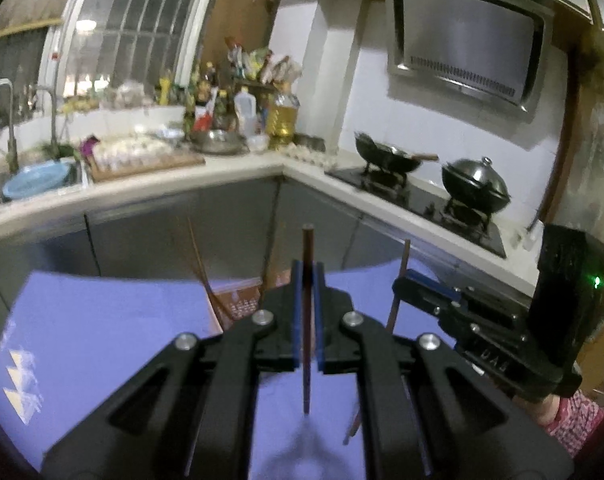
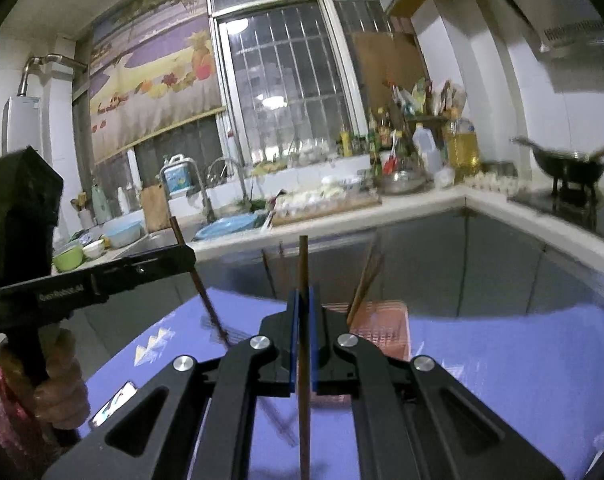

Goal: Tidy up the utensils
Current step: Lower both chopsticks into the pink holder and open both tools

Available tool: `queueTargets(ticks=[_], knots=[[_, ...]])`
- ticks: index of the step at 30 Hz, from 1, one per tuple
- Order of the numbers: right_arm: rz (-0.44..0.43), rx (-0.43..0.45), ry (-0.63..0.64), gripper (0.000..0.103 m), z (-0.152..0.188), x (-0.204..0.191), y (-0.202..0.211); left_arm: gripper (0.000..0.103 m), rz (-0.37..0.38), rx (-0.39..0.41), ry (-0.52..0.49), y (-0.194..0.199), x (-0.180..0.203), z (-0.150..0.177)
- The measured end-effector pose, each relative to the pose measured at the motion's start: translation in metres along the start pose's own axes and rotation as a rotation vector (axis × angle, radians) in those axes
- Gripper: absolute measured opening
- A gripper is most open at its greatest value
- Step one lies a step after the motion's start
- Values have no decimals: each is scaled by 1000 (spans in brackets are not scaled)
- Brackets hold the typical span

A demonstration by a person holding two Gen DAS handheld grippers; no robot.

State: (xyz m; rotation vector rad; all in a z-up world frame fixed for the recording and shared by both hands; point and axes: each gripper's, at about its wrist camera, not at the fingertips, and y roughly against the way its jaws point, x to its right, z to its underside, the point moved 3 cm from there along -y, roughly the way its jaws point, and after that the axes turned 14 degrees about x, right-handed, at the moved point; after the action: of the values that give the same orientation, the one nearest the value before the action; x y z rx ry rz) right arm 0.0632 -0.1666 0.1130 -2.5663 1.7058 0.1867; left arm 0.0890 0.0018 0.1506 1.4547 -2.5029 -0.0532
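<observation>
Left gripper (image 1: 307, 280) pinching chopstick (image 1: 307, 320) | right gripper (image 2: 302, 308) pinching chopstick (image 2: 303, 320) | basket (image 2: 381, 320) holds several; these two remain.

Matt wooden chopstick (image 1: 307, 248); smooth purple cloth (image 1: 102, 320)

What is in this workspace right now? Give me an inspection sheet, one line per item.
Surface: purple-covered table.
Job's things: one chopstick upright in the left gripper; another chopstick upright in the right gripper; orange basket holding more chopsticks.
Clutter: nothing seen on the table.
Grippers: both shut on a chopstick, held above the table.
Cables: nothing seen.
Surroundings: kitchen counter, wok, lidded pot.
</observation>
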Motion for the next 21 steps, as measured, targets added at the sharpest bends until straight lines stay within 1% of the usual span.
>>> queueTargets(ticks=[4,6,10,15,21], knots=[[17,78,30,5,-37,-1,-29,5,-39,43,-26,-16,-9,-37],[21,104,33,5,-48,0,-41,5,-55,62,-31,-26,-15,-55],[24,153,42,5,-64,1,-71,5,-75,83,-34,-42,-26,-73],[23,171,69,5,-61,5,-101,5,-88,66,-36,-66,-44,-70],[25,168,69,5,-35,13,-127,4,-95,-7,-22,-100,-68,-39]])
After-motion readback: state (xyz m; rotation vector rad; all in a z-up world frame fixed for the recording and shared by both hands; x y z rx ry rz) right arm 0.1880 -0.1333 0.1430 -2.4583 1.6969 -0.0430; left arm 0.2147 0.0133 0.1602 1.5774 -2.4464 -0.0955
